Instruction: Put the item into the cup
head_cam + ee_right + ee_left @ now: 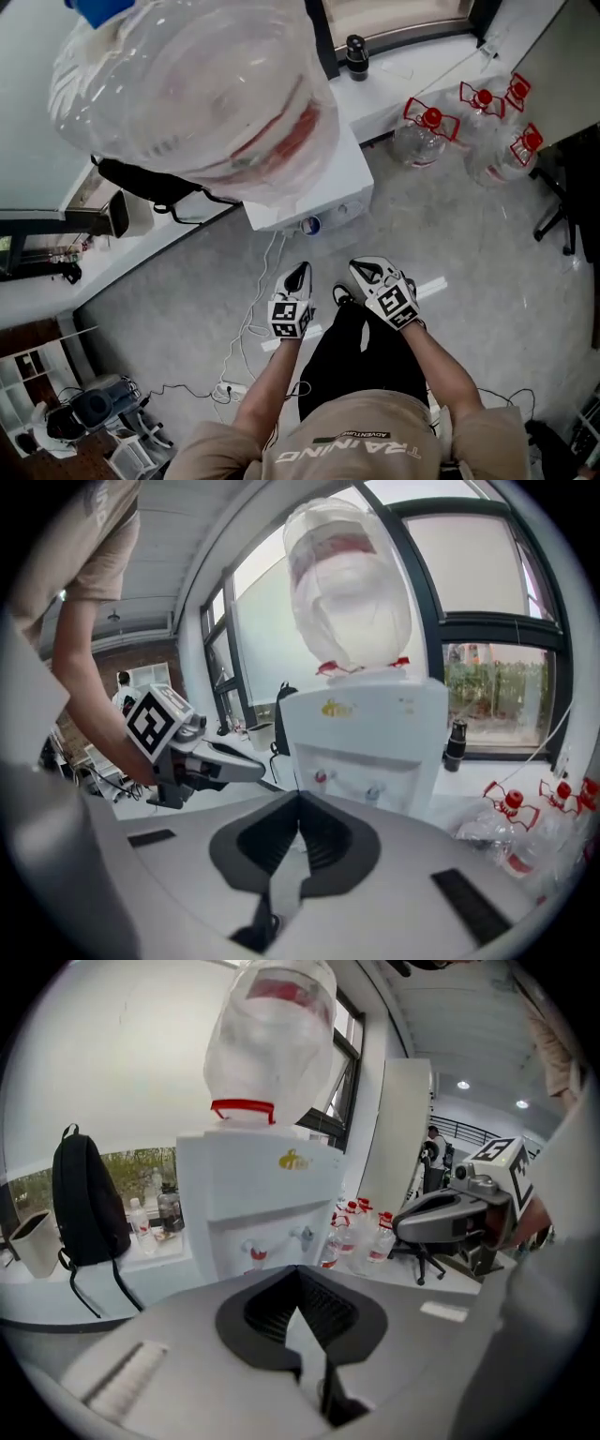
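Head view shows both grippers in front of the water dispenser [342,178]. The left gripper [298,277] and the right gripper [366,272] each have their jaws pressed together, with nothing between them. I cannot tell which item is meant, so its weight and the place to hold it are unknown. Only the left gripper view shows a pale cup-like vessel [33,1239] on the counter, left of the dispenser and past a black backpack [84,1204]. It is probably light and easy to tip.
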`<act>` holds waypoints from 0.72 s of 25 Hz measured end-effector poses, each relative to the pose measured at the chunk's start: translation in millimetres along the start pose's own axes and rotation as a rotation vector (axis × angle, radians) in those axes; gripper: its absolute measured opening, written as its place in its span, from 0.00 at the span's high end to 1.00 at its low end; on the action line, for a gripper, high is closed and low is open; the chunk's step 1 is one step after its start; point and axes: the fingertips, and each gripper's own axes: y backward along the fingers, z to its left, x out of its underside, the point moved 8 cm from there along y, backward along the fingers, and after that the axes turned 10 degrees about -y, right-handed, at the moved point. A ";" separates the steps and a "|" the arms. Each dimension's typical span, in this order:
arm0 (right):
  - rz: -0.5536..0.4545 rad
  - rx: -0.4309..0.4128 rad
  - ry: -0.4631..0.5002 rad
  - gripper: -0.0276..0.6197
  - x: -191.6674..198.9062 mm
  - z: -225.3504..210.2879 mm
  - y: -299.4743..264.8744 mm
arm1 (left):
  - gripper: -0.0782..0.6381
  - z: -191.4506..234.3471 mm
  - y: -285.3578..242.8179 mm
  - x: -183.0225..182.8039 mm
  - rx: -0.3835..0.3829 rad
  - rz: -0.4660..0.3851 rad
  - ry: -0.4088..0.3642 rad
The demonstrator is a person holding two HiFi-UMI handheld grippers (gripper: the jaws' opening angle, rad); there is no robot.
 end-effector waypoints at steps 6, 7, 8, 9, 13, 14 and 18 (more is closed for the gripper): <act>-0.105 0.032 -0.038 0.94 -64.6 19.0 49.1 | 0.88 -7.3 40.3 -62.5 -0.017 -0.094 -0.024; -0.127 0.044 -0.059 0.94 -74.2 22.6 56.9 | 0.88 -9.1 50.2 -73.9 -0.018 -0.111 -0.032; -0.147 0.053 -0.074 0.94 -83.1 26.4 64.3 | 0.88 -10.8 60.9 -84.8 -0.018 -0.129 -0.033; -0.163 0.057 -0.081 0.94 -92.0 30.1 71.2 | 0.88 -12.0 72.3 -96.0 -0.020 -0.151 -0.022; -0.205 0.040 -0.025 0.94 -128.3 39.5 91.5 | 0.88 -10.9 114.1 -146.2 -0.042 -0.259 -0.006; -0.213 0.032 -0.004 0.94 -137.7 39.6 95.1 | 0.88 -9.8 121.5 -158.2 -0.052 -0.276 -0.014; -0.244 0.009 0.056 0.94 -172.4 41.7 107.6 | 0.88 -6.0 147.7 -199.7 -0.098 -0.318 -0.073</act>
